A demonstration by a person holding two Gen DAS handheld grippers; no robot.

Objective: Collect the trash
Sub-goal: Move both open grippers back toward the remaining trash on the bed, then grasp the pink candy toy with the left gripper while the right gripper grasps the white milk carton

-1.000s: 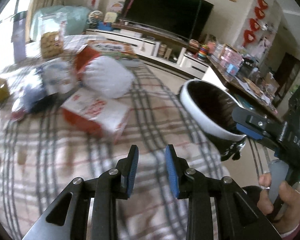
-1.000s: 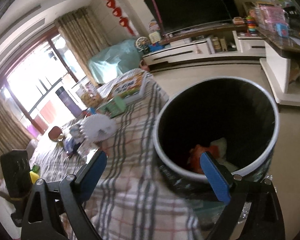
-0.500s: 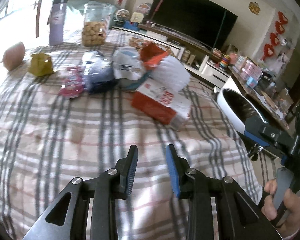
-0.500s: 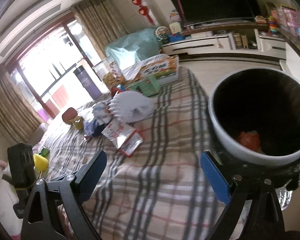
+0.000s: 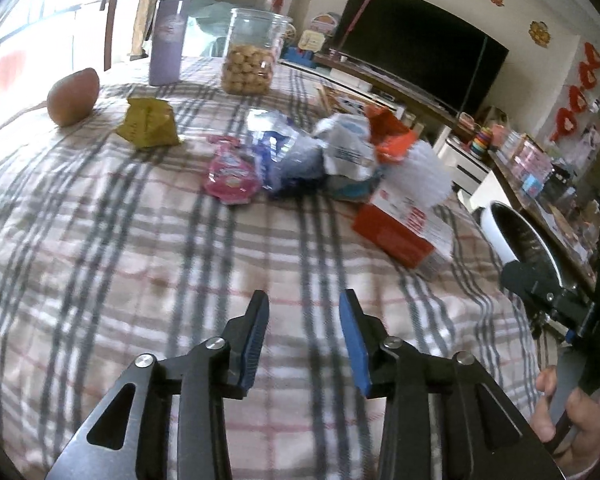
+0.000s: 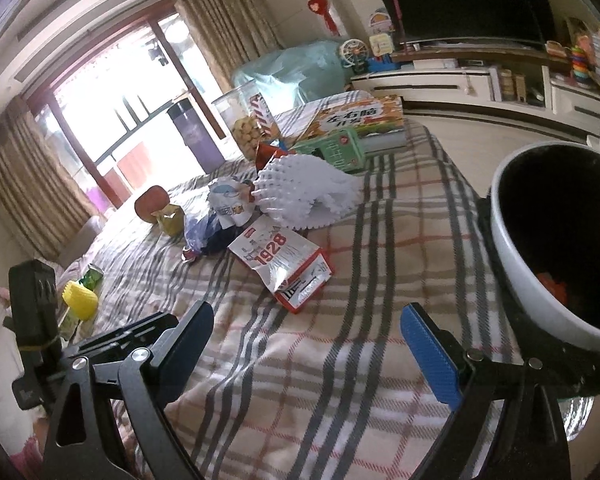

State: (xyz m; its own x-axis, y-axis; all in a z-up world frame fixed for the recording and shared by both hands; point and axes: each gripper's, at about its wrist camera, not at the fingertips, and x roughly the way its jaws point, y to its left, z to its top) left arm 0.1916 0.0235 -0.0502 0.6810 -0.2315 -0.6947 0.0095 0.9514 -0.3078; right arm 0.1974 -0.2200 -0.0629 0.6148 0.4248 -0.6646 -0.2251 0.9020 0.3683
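Trash lies in a heap mid-table on the plaid cloth (image 5: 100, 240): a red-and-white torn carton (image 5: 404, 224) (image 6: 288, 264), white foam netting (image 5: 416, 176) (image 6: 304, 196), a blue-and-white wrapper (image 5: 288, 156), a pink packet (image 5: 232, 176) and a yellow wrapper (image 5: 150, 122). A white bin (image 6: 512, 248) (image 5: 496, 228) with a black liner stands off the table's right edge, with something red inside. My left gripper (image 5: 304, 320) hovers over bare cloth short of the heap, its jaws opening with nothing between them. My right gripper (image 6: 306, 324) is wide open and empty, beside the bin.
At the back of the table stand a purple bottle (image 5: 168, 36), a jar of snacks (image 5: 252, 52), a brown fruit (image 5: 72, 96), a printed box (image 6: 360, 120) and a green item (image 6: 332, 148). A yellow cup (image 6: 80, 300) sits at the left. A hand (image 5: 572, 412) holds the right gripper.
Both views have swung left from the bin toward the trash heap. The bin has slid to the right edge, and the left gripper's jaws have widened.
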